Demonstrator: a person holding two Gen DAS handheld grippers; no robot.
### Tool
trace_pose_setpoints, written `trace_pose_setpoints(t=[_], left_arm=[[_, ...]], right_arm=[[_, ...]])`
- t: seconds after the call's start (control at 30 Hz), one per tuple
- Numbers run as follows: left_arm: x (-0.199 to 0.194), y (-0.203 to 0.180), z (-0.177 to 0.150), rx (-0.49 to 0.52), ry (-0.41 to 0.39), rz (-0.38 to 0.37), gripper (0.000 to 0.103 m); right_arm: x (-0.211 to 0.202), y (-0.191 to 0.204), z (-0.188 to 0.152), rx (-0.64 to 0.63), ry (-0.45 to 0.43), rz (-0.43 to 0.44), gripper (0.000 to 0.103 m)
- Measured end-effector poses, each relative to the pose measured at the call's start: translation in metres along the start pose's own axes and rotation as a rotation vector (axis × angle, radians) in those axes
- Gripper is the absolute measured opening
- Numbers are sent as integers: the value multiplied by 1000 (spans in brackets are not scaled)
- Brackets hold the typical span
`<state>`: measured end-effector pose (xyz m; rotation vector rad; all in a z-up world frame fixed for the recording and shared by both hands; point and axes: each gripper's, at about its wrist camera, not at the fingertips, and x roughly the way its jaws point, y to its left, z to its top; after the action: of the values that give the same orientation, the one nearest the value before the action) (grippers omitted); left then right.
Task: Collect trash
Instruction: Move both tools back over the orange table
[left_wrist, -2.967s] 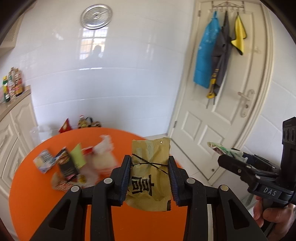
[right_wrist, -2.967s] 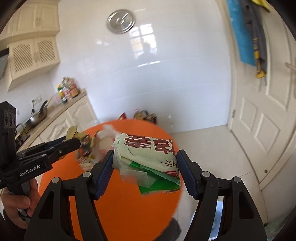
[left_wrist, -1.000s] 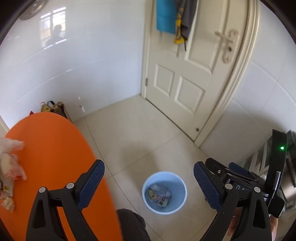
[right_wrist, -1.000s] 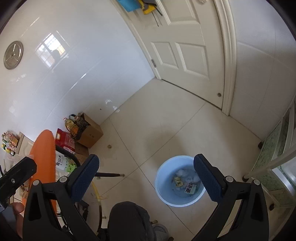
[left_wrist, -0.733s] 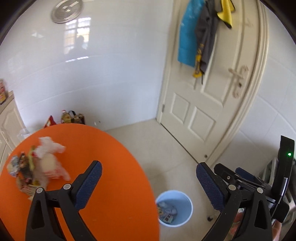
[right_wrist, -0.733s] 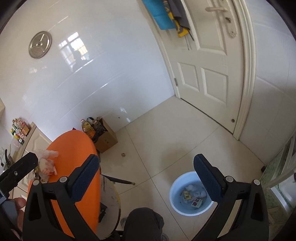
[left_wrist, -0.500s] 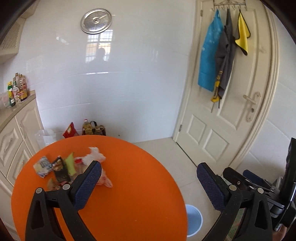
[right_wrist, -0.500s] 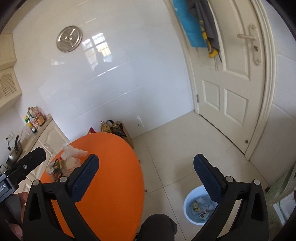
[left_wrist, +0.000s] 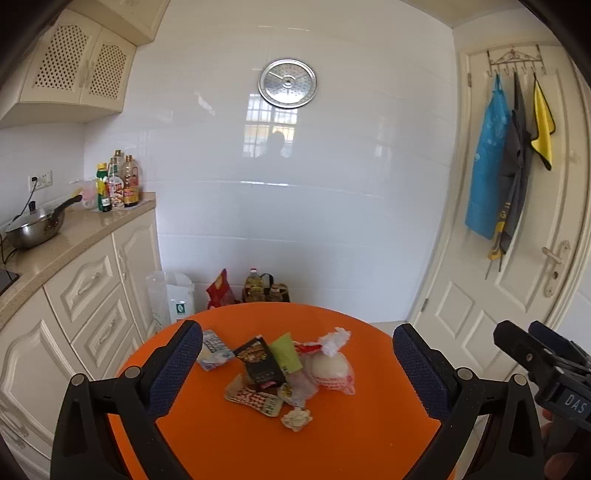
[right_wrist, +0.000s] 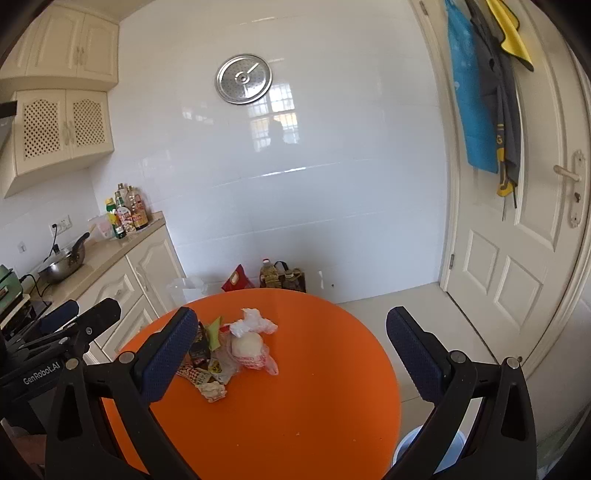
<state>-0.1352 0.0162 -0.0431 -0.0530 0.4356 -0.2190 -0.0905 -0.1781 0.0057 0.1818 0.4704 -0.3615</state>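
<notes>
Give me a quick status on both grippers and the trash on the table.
Left gripper open, empty. Right gripper open, empty. Trash pile lying on the orange table, untouched. Nothing blocking the way to it.

A: Table (left_wrist: 343, 439) colour?
B: Plain orange. Wrappers on it: one black packet (left_wrist: 263, 363), one light green (left_wrist: 286, 350), one red-and-white checked (left_wrist: 255, 398).
A: Gripper pads (left_wrist: 173, 369)?
B: Dark blue, dotted texture; black frames. Door (left_wrist: 517, 295) cream, blue apron (left_wrist: 485, 173), yellow cloth (left_wrist: 543, 133).
</notes>
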Motion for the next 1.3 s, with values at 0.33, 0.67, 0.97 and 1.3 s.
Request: trace_pose_setpoints(t=[0.33, 0.67, 0.97, 1.3], left_arm=[[-22, 8, -8, -15, -34, 90, 102], [-19, 27, -2, -18, -35, 114, 102], [-4, 52, -11, -47, -7, 139, 102], [72, 71, -17, -76, 125, 143, 102]], right_arm=[[-7, 46, 12, -78, -74, 12, 103], [3, 74, 5, -117, -72, 40, 103], [37, 94, -12, -163, 7, 65, 103], [131, 100, -81, -184, 272, 62, 103]])
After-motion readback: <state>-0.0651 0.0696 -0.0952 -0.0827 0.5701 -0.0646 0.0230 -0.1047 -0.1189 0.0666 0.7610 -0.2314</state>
